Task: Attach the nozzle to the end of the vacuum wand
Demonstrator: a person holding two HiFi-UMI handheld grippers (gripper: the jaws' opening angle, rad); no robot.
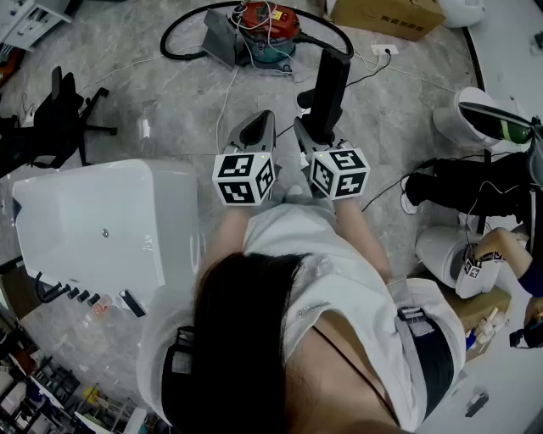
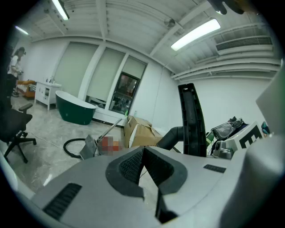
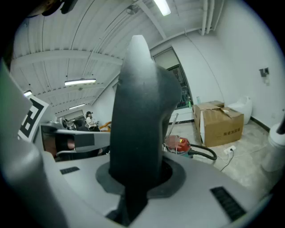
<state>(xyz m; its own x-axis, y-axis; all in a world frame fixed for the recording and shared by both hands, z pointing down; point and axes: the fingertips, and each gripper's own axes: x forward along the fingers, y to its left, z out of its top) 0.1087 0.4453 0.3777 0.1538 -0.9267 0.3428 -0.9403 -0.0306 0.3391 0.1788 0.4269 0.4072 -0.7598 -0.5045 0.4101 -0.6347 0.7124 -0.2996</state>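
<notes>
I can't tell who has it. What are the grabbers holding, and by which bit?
The right gripper clamps the black nozzle near its lower end. The left gripper is shut on nothing.

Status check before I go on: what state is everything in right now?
left gripper: fingers shut, empty
right gripper: fingers shut on the nozzle
nozzle: upright, unattached
vacuum cleaner: on the floor
hose: trailing on the floor

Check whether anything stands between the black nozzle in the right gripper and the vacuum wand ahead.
Nothing visible blocks the way. The right gripper holds the nozzle upright. Between it and the wand by the red vacuum there is open floor, crossed only by thin loose cables.
</notes>
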